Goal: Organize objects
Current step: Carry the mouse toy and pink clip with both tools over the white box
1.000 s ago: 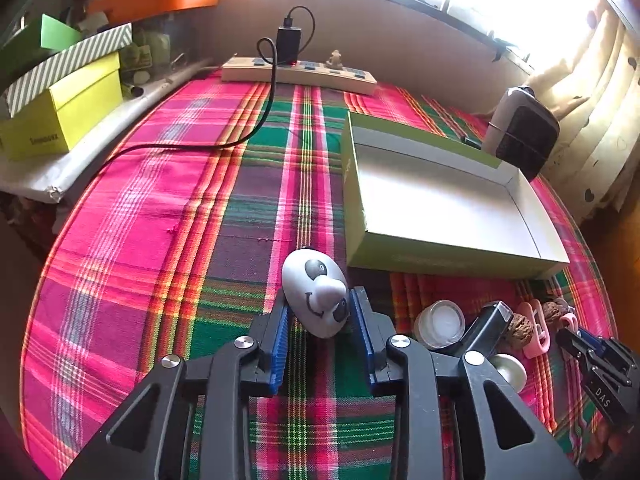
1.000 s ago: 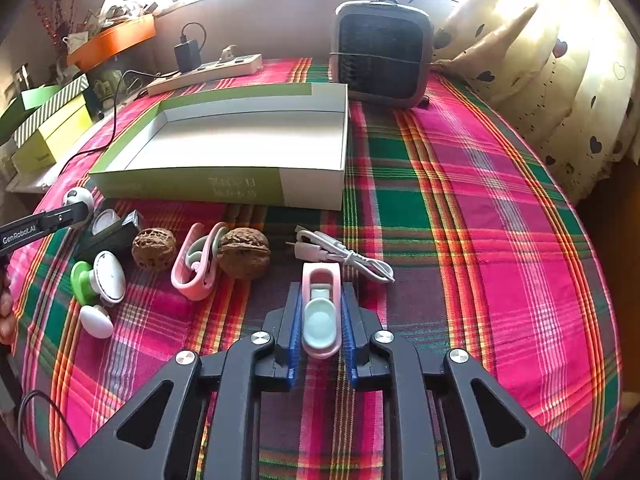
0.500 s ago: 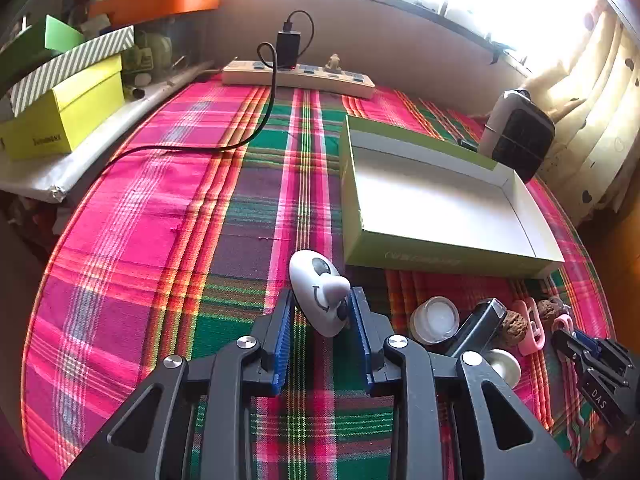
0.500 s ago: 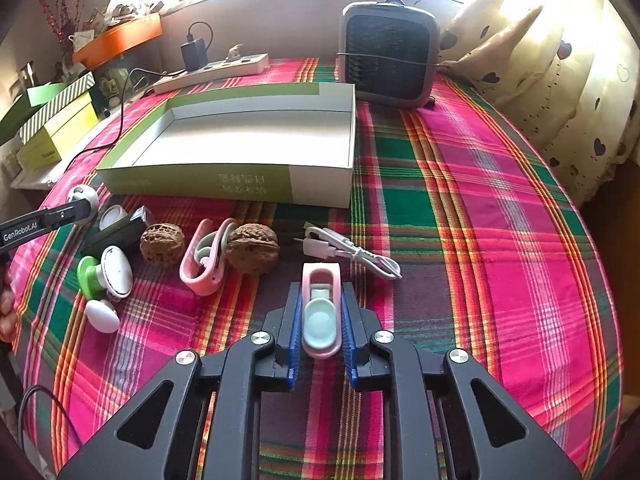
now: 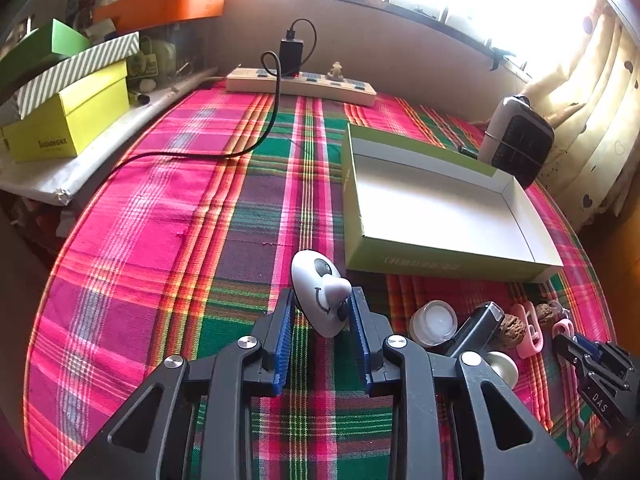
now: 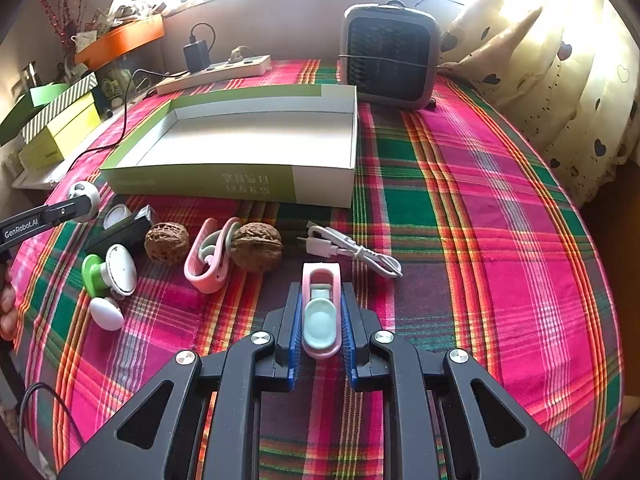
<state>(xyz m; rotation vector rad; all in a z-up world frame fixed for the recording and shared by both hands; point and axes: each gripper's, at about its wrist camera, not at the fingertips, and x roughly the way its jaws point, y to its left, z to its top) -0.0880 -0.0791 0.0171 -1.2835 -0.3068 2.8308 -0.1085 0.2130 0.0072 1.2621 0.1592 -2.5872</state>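
Observation:
My left gripper (image 5: 322, 308) is shut on a white egg-shaped toy with a drawn face (image 5: 320, 294), held above the plaid cloth just left of the empty green-and-white box (image 5: 440, 264). My right gripper (image 6: 320, 308) is shut on a pink and pale-blue clip (image 6: 320, 312), in front of the same box (image 6: 224, 184). Loose on the cloth by the box lie two walnuts (image 6: 166, 242) (image 6: 256, 246), a pink clip (image 6: 208, 260), a white cable (image 6: 352, 250), a black item (image 6: 120, 232), a green-and-white knob (image 6: 108, 274) and a small white cap (image 6: 106, 314).
A small heater (image 6: 390, 56) stands behind the box at the right. A power strip (image 5: 300, 84) with a black charger and cable lies at the back. Yellow and striped boxes (image 5: 68, 120) sit on a ledge at the left. Curtains hang at the right.
The left gripper has risen and drawn back a little with the toy. The right gripper has lifted slightly with the clip. Both stay shut.

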